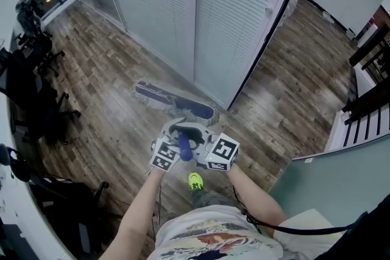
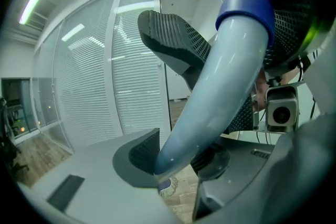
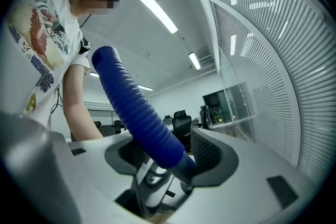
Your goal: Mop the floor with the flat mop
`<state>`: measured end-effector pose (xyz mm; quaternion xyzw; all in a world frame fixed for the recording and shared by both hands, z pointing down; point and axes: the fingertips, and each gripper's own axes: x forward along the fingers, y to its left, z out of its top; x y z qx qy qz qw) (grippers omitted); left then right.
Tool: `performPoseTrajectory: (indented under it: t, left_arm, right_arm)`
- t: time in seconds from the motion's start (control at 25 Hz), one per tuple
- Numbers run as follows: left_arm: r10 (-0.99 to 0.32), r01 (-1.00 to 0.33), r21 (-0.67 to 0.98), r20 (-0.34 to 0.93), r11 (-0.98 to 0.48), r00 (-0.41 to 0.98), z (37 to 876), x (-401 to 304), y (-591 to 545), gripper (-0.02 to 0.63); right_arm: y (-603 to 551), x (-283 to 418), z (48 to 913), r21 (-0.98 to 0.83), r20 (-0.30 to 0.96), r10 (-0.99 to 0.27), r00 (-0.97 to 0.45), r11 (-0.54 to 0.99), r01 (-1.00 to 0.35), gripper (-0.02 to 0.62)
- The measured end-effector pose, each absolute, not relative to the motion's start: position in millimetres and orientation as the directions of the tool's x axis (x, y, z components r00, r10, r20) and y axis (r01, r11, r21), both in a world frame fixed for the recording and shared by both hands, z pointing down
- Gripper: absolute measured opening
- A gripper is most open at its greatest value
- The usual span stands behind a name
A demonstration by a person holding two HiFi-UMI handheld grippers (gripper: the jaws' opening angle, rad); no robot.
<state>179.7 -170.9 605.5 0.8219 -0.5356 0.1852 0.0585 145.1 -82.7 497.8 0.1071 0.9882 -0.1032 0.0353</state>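
Note:
The flat mop's blue, fringed head (image 1: 173, 101) lies on the wood floor just before the glass partition. Its handle rises to me and ends in a blue ribbed grip (image 1: 184, 147). My left gripper (image 1: 164, 155) is shut on the pale pole (image 2: 210, 97), both pads pressed to it, and the mop head (image 2: 167, 186) shows far below. My right gripper (image 1: 222, 152) sits higher, around the ribbed grip (image 3: 139, 113). In the right gripper view its jaws (image 3: 169, 156) stand wide: the grip leans on the right pad (image 3: 210, 152), apart from the left one.
A glass partition with white blinds (image 1: 183, 3) and a white door frame (image 1: 256, 39) stand right behind the mop head. Black office chairs (image 1: 30, 94) line the left side. A black railing (image 1: 372, 88) is at the right, and my green shoe (image 1: 195, 181) is below the grippers.

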Motion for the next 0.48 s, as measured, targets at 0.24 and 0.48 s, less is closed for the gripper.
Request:
performPoseTrajectory:
  t: [0.24, 0.48]
  left_arm:
    - [-0.881, -0.924, -0.096, 0.351, -0.371, 0.317, 603.0, 182.9, -100.5, 0.121]
    - [-0.898, -0.939, -0.095, 0.338, -0.33, 0.281, 601.2, 185.0, -8.4, 0.12]
  right_arm:
    - [-8.9, 151.2, 496.4, -0.186, -0.068, 0.265, -0.962, 0.944, 0.273, 0.233]
    - [86.2, 156.0, 496.6, -0.178, -0.042, 0.315, -0.948, 0.931, 0.317, 0.233]
